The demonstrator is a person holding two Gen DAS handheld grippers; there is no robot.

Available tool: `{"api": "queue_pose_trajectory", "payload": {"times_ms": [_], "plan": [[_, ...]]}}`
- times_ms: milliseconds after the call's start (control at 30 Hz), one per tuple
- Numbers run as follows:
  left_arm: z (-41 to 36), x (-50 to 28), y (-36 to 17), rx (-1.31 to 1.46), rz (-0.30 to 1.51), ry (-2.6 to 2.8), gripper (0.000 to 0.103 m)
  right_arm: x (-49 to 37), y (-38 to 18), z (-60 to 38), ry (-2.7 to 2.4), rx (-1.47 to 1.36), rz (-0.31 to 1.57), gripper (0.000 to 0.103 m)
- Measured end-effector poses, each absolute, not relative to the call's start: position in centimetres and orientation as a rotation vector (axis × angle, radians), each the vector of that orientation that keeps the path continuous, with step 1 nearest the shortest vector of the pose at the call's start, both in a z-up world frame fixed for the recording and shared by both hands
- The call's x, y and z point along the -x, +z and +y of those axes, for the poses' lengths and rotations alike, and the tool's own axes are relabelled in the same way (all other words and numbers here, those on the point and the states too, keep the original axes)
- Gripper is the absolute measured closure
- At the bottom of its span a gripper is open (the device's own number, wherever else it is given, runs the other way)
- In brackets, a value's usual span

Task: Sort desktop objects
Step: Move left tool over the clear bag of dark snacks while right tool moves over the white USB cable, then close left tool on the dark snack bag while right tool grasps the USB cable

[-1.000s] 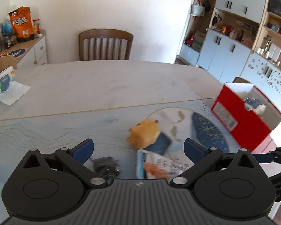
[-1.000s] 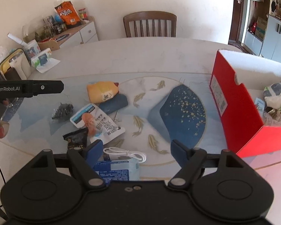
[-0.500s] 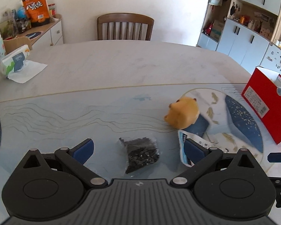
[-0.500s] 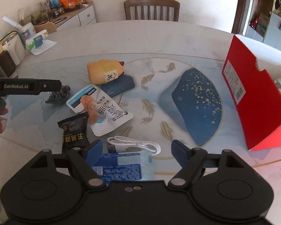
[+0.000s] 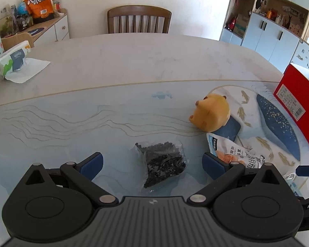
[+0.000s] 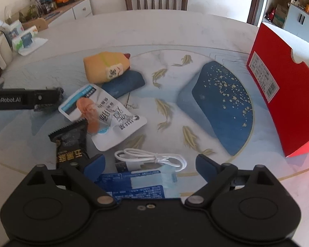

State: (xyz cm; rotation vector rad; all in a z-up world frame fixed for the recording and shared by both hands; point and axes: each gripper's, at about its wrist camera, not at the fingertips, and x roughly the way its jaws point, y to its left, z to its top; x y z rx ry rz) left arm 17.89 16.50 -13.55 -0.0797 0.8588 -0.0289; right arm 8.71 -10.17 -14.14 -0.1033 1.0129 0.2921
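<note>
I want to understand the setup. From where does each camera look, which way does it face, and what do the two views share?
Left wrist: sits on the left gripper, faces forward and down at a clear bag of dark bits between its open fingers.
Right wrist: sits on the right gripper, faces down at a white cable and blue packet; its jaws have just been opening, gripping nothing. The left gripper shows at its left edge.
Shared: yellow plush toy, white snack pouch, red box, wooden chair.

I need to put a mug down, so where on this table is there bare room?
Free: the pale marble tabletop between the wooden chair and the yellow plush toy, and the dark blue patch left of the red cardboard box. Crowded: near edge around the white snack pouch and coiled white cable.
</note>
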Motion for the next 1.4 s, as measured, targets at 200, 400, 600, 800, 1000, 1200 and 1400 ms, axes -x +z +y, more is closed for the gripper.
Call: {"api": "queue_pose_trajectory", "payload": {"times_ms": [200, 400, 600, 800, 1000, 1200, 1400], "plan": [[16.0, -18.4, -14.2, 0.081, 0.869, -0.026, 0.0, -8.8, -14.8, -10.2, 0.273, 0.104, 1.026, 0.009], [16.7, -19.0, -14.8, 0.109, 0.877, 0.011, 0.001, -8.9, -14.8, -10.2, 0.264, 0.102, 1.016, 0.012], [16.7, -18.8, -15.0, 0.095, 0.865, 0.01, 0.007, -8.7, -14.7, -10.3, 0.258, 0.115, 1.002, 0.018], [16.5, -18.8, -14.7, 0.083, 0.853, -0.006, 0.031, -8.7, -14.5, -10.4, 0.262, 0.116, 0.994, 0.028], [16.6, -18.9, -14.5, 0.085, 0.852, -0.024, 0.048, -8.8, -14.4, -10.6, 0.273, 0.108, 0.998, 0.028], [16.8, -18.8, -14.3, 0.101, 0.855, -0.02, 0.061, -9.0, -13.8, -11.3, 0.264, 0.086, 0.989, 0.029], [17.0, -18.2, -13.6, 0.107, 0.838, -0.01, 0.062, -9.2, -12.9, -12.0, 0.262, 0.062, 0.968, 0.031]]}}
